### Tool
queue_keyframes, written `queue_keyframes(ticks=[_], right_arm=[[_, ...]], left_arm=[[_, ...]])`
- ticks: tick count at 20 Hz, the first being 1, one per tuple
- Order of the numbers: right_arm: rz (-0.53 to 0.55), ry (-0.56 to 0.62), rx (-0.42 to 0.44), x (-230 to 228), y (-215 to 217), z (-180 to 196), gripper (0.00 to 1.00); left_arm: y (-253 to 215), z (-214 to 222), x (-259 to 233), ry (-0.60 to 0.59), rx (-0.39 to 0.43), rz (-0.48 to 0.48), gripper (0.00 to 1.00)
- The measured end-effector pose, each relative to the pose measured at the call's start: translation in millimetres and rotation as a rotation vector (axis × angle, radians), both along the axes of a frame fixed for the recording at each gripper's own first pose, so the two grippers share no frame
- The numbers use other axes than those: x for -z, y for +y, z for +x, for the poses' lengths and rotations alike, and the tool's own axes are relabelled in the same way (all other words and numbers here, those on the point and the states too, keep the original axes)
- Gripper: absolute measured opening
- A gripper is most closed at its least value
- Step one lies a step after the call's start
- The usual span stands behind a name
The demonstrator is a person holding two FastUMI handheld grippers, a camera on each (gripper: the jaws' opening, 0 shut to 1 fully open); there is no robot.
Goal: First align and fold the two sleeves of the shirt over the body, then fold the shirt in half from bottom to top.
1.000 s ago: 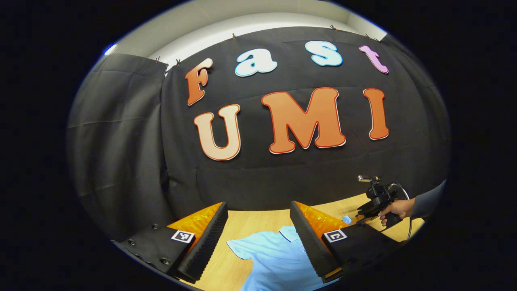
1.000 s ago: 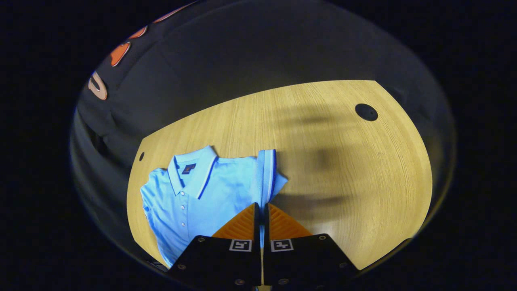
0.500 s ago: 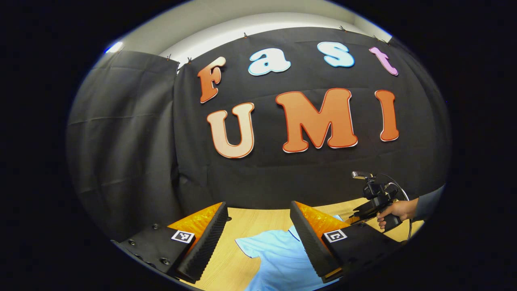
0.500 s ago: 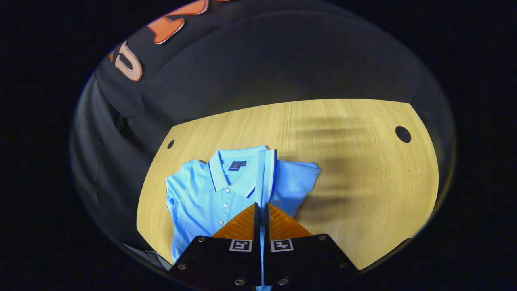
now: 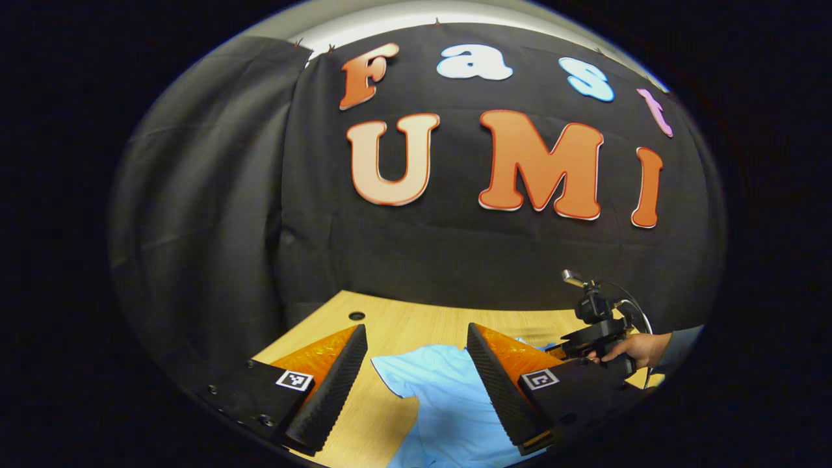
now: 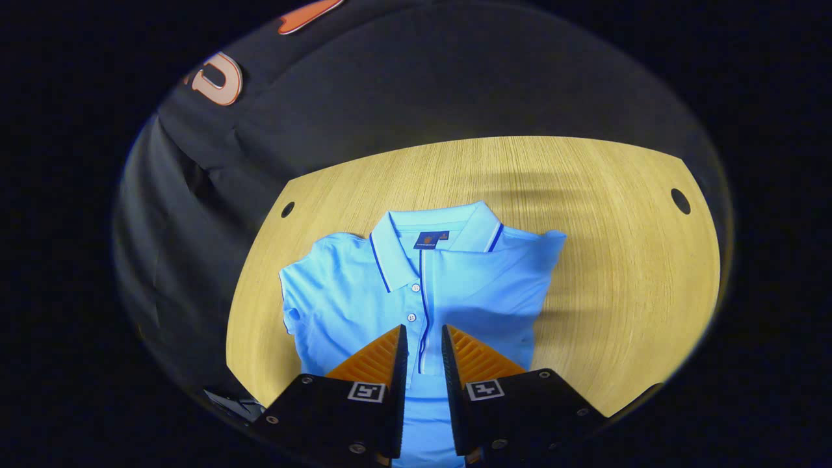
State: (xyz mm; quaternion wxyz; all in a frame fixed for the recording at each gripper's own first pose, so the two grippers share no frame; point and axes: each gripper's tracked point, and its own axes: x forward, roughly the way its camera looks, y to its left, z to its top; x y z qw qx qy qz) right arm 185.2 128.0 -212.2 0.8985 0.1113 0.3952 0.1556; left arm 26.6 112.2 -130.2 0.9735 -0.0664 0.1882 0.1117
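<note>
A light blue polo shirt (image 6: 351, 305) lies face up on the wooden table (image 6: 617, 260), collar at the far side. One sleeve (image 6: 494, 286) is folded across the body, its striped cuff (image 6: 422, 305) lying along the button placket. My right gripper (image 6: 423, 328) hovers just over that cuff, its jaws a little apart and pressing on nothing. The other sleeve (image 6: 299, 305) lies spread flat. In the left gripper view, my left gripper (image 5: 416, 328) stands wide open above the shirt (image 5: 442, 403), near that flat sleeve (image 5: 396, 370). A hand holds the right gripper's handle (image 5: 598, 331) at the right.
Round holes sit in the table's far corners (image 6: 287, 209) (image 6: 680, 201), one also seen in the left gripper view (image 5: 356, 316). The black cloth wall stands close behind the table's far edge. Bare wood (image 6: 637, 292) stretches to the right of the shirt.
The right gripper carried the sleeve over the body to the placket and its jaws parted off it. The left gripper tipped down and moved nearer the table, staying open.
</note>
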Motion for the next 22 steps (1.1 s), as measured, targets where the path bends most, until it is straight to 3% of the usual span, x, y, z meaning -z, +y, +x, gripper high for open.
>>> queue_keyframes(ticks=[2, 6, 7, 8, 10, 11, 17, 19, 20, 21, 22], right_arm=[[-0.025, -0.021, 0.053, -7.4, -10.8, -5.5, 0.31], [-0.037, -0.039, 0.194, -17.0, -33.7, -20.3, 0.42], [-0.036, -0.048, 0.229, -19.1, -37.5, -22.8, 0.38], [-0.042, -0.054, 0.269, -19.7, -43.7, -27.2, 0.50], [-0.049, -0.066, 0.339, -22.2, -53.1, -39.8, 0.58], [-0.050, -0.074, 0.367, -23.4, -56.3, -46.6, 0.59], [-0.075, -0.087, 0.470, -17.9, -67.5, -93.8, 0.76], [-0.093, -0.092, 0.490, -15.1, -69.6, -105.7, 0.74], [-0.095, -0.094, 0.498, -15.1, -70.3, -112.3, 0.80], [-0.094, -0.093, 0.506, -16.2, -72.4, -121.3, 0.80], [-0.093, -0.087, 0.517, -16.5, -74.1, -128.2, 0.80]], left_arm=[[14.1, 17.3, 21.5, 0.048, 0.043, -0.068, 1.00], [46.5, 45.4, 58.4, 0.147, 0.118, -0.161, 0.99], [51.9, 49.6, 69.8, 0.173, 0.136, -0.200, 0.98], [55.6, 54.9, 81.2, 0.204, 0.154, -0.243, 0.98], [65.2, 67.4, 109.7, 0.281, 0.183, -0.296, 0.98], [70.1, 73.7, 126.5, 0.318, 0.194, -0.307, 0.95], [82.7, 101.9, 231.1, 0.587, 0.209, -0.373, 0.99], [87.5, 106.8, 257.5, 0.673, 0.193, -0.366, 1.00], [88.7, 107.1, 270.9, 0.726, 0.183, -0.349, 0.95], [90.0, 108.1, 283.5, 0.776, 0.172, -0.339, 0.94], [86.6, 106.8, 294.8, 0.827, 0.165, -0.334, 1.00]])
